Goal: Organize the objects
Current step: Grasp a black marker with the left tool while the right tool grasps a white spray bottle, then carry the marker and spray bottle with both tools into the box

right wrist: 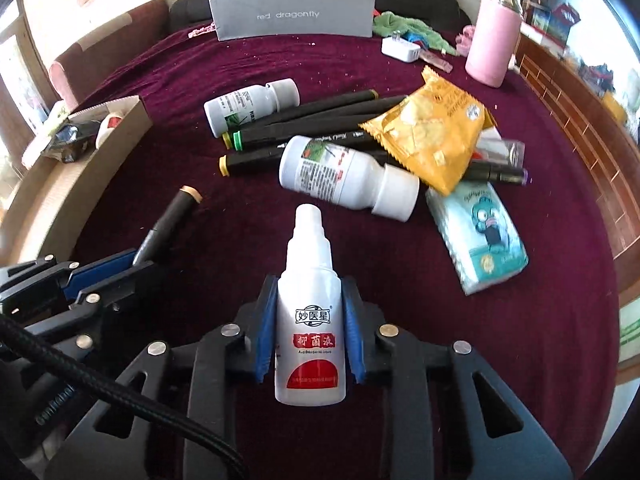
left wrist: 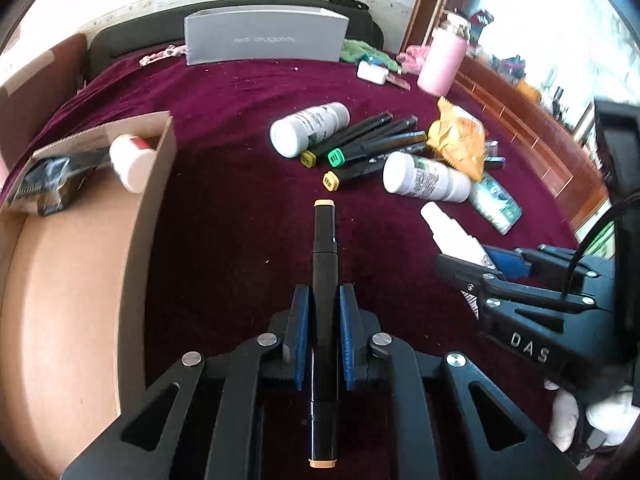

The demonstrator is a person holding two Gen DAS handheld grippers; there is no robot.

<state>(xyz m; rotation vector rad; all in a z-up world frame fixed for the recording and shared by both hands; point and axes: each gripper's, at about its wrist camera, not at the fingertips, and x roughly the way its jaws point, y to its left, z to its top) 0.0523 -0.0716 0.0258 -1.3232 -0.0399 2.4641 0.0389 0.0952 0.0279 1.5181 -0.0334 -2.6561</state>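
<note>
My left gripper [left wrist: 324, 300] is shut on a black marker [left wrist: 325, 248] with tan end caps, held above the maroon cloth. My right gripper [right wrist: 310, 292] is shut on a white spray bottle [right wrist: 308, 300] with a red label; it also shows in the left wrist view [left wrist: 452, 232]. A cardboard box [left wrist: 80, 260] stands at the left and holds a white bottle [left wrist: 130, 160] and a dark packet [left wrist: 44, 184]. A pile lies ahead: several black markers [left wrist: 368, 140], two white bottles [left wrist: 308, 128] [left wrist: 424, 178], a yellow snack bag [left wrist: 460, 140] and a tissue pack [right wrist: 478, 236].
A grey "red dragonfly" box [right wrist: 294, 10] stands at the back. A pink tumbler [right wrist: 492, 44], a white charger [right wrist: 400, 50] and a green cloth [right wrist: 400, 24] lie at the back right. A wooden bed frame [right wrist: 580, 120] runs along the right.
</note>
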